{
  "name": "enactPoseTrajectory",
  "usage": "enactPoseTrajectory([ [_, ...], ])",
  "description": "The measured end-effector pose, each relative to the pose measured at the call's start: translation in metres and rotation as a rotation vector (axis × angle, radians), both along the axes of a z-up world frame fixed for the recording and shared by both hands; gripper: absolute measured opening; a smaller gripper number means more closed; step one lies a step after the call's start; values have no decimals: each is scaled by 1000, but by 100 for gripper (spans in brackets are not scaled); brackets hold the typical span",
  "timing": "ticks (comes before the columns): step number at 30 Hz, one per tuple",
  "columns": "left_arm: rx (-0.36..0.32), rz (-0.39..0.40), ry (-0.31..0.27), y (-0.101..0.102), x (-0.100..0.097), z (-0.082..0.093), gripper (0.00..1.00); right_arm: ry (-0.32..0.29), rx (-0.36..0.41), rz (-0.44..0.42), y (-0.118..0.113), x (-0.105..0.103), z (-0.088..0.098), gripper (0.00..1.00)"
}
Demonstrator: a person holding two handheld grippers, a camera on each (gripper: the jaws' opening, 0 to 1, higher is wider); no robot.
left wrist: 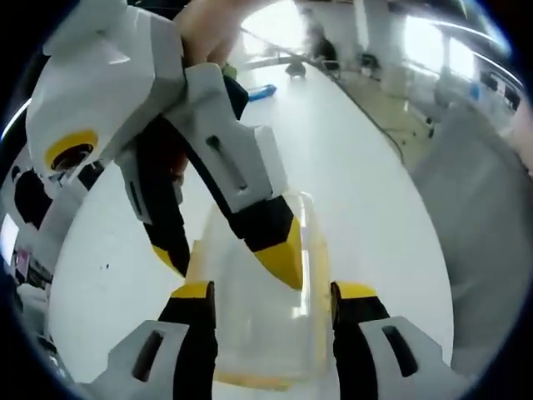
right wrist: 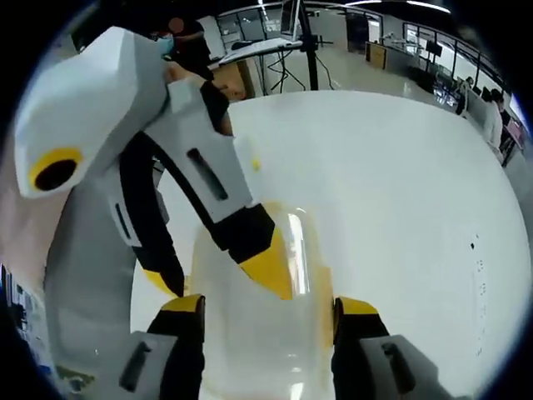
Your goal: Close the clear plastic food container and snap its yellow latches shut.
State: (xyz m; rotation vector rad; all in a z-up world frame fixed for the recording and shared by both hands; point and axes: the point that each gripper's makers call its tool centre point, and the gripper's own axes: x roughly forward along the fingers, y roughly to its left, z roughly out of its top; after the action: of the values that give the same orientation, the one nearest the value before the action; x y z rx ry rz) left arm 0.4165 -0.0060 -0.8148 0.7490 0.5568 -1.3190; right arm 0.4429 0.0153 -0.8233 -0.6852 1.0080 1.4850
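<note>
Both grippers are set over the clear container point(left wrist: 258, 317) on the white table point(left wrist: 366, 183).

Left of the container in the left gripper view, the right gripper point(left wrist: 229, 258) is seen reaching down, its jaws spread across the near end; the left gripper point(left wrist: 273, 302) straddles the container with jaws wide. A yellow latch point(left wrist: 250, 382) is seen at its near edge. The latching step is judged in hand; next, firm downward pressure on each latch is called for.

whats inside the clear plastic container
Through the clear plastic food container walls nothing shows but the white table. The grippers' yellow-tipped jaws cover parts, so that stays unseen.
</note>
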Motion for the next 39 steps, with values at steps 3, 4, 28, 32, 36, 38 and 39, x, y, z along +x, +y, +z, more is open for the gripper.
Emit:
enactPoseTrajectory([
  [3,-1,10,-5,0,1,0,52,14,-9,5,0,0,-1,61],
  [4,-3,15,-6,0,1,0,52,18,-13,6,0,0,-1,61],
  [28,30,90,-88,-3,1,-6,52,190,-120,28,3,1,-10,58],
  [32,31,92,-99,-4,1,-7,52,253,-89,68,8,-9,-12,57],
  [36,25,87,-98,-5,0,-8,52,243,-103,42,4,-3,-14,57],
  [38,21,90,-106,-5,-1,-9,52,247,-97,40,4,-4,-14,57],
  [39,20,93,-114,-5,-1,-9,52,248,-93,39,3,-4,-15,58],
])
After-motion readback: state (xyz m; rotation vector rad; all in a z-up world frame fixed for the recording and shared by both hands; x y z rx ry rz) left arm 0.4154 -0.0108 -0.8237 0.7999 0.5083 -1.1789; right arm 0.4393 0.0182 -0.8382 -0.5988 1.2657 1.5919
